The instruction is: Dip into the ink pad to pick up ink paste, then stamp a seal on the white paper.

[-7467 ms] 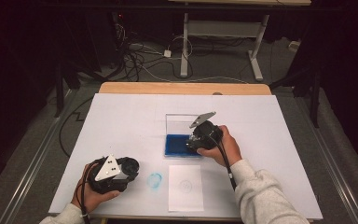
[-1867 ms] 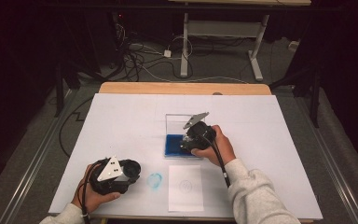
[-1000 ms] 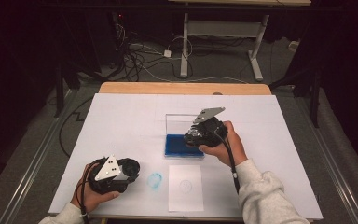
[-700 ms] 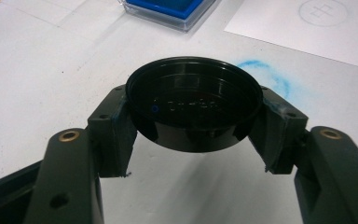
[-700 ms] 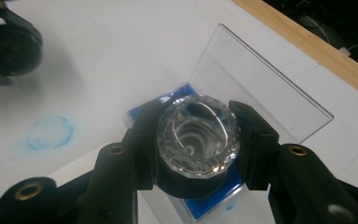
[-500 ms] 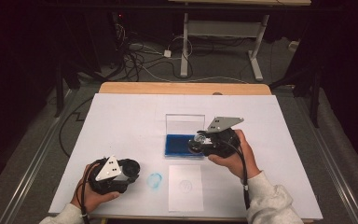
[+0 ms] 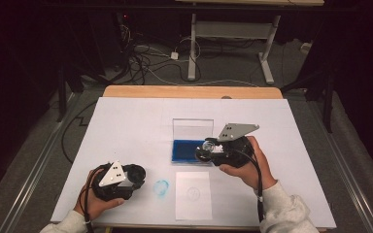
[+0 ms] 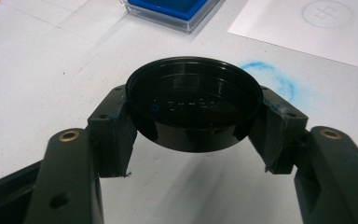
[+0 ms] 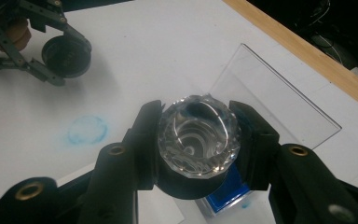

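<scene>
stamp (image 9: 198,140): faceted clear crystal knob on black round base, clamped in right gripper (image 7: 209,151), over blue ink pad (image 7: 189,149) in clear hinged case | cap (image 8: 193,102): glossy black round, clamped in left gripper (image 7: 126,178), above white table (image 7: 126,126)

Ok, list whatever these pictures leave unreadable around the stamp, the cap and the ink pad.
- Stamp face: right gripper view, turned away beneath its crystal top.
- Raised lettering inside the black cap: left gripper view, too dark and blurred.
- Ink pad: high view, right gripper covers its near corner.
- Mark on the paper sheet: high view, too small.
</scene>
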